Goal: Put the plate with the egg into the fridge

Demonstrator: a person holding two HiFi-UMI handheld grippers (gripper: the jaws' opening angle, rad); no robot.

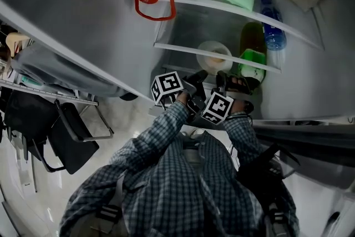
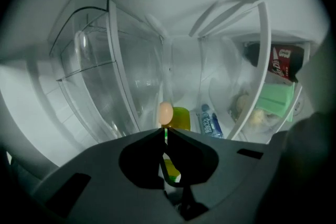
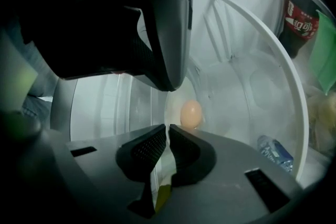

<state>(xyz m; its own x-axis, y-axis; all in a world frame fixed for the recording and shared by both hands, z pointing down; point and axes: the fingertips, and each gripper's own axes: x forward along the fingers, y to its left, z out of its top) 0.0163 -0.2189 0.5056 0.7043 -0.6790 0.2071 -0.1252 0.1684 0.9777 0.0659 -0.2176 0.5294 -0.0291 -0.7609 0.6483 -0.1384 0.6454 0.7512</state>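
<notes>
Jaws of the left gripper [image 2: 164, 131] and right gripper [image 3: 168, 131] are each pinched nearly together on the near rim of the plate [image 1: 204, 48], probably to keep it level so the egg [image 3: 191, 113] cannot roll. It sits at the front edge of a fridge shelf [image 1: 177, 49], beside a green bottle [image 1: 253, 58].

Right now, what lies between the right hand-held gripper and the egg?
Only the plate it grips, bearing the egg; right gripper view shows nothing else.

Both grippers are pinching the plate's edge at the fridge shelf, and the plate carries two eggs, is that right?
Not two: the plate carries one egg, as the right gripper view shows. The rest holds: the left gripper and the right gripper both pinch the plate's edge at the fridge shelf.
</notes>
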